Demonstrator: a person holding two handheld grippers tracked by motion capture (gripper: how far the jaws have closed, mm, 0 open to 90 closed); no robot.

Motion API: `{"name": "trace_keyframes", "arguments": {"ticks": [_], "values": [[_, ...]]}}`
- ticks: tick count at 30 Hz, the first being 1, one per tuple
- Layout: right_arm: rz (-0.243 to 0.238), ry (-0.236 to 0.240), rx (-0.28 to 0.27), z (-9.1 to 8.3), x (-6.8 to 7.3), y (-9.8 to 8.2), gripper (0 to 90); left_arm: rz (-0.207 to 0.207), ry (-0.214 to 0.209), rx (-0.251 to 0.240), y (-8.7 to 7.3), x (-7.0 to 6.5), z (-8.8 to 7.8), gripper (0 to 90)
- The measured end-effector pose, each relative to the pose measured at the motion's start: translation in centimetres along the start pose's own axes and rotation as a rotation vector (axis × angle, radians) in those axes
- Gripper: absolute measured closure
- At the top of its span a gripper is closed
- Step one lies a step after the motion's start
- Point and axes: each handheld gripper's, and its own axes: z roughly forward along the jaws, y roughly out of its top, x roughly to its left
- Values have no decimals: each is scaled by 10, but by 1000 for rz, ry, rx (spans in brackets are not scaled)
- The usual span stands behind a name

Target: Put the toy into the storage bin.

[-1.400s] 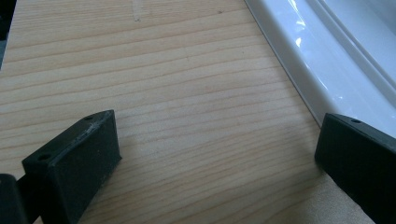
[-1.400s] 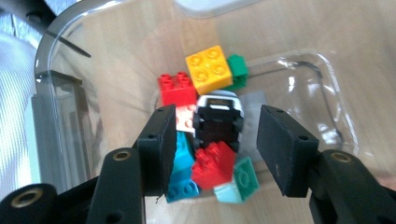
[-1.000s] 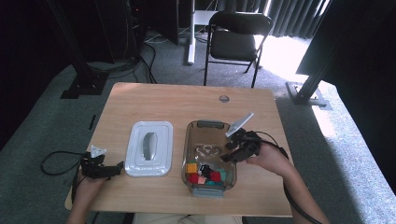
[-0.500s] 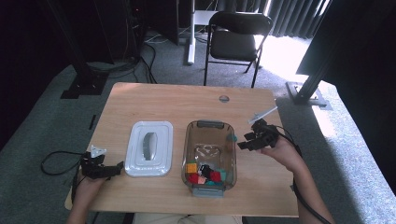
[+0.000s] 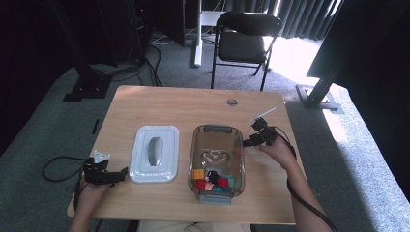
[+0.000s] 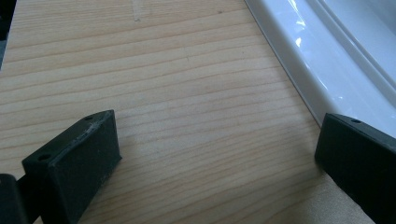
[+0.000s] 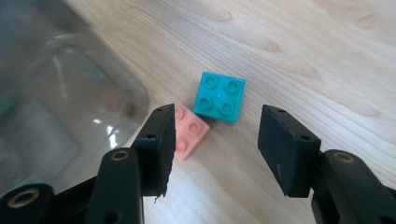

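Since the earlier frames the right hand-held gripper (image 5: 255,134) has swung away from above the clear container (image 5: 217,140) and come down beside its right wall, while the left hand-held gripper (image 5: 110,176) has kept its place at the surface's (image 5: 193,104) near left edge.

In the right gripper view the right hand-held gripper (image 7: 212,140) has its jaws partly open with nothing between the pads. Just beyond them a teal block (image 7: 219,96) and a pink block (image 7: 189,133) lie flat on the surface, studs up. Both are square four-stud pieces with no long axis; each sits turned so its corners point roughly along the jaws. The teal block touches the pink block's far edge, and the pink one is partly hidden behind the left jaw, near the container's wall.

The left hand-held gripper's (image 6: 215,154) jaws stand wide open over bare wood, empty, just beside the white lid (image 6: 336,51).
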Motion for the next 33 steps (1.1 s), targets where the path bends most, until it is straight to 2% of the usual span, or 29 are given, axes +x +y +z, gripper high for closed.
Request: {"name": "trace_keyframes", "arguments": {"ticks": [2,4,11,19,20,22,23,28,33], "values": [[8,-11,12,9,-1,1,460,0,0,0,0,0,0,5],[24,-8,0,15,-3,3,460,0,0,0,0,0,0,5],[43,-11,15,32,-6,11,460,0,0,0,0,0,0,5],[39,-20,54,46,-5,14,461,0,0,0,0,0,0,5],[36,-24,55,48,-4,14,482,0,0,0,0,0,0,5],[27,-31,53,48,-4,14,516,0,0,0,0,0,0,5],[34,-39,57,48,-4,14,564,0,0,0,0,0,0,5],[21,-44,66,44,-7,13,584,0,0,0,0,0,0,5],[20,-46,64,33,-9,9,585,0,0,0,0,0,0,5]]}}
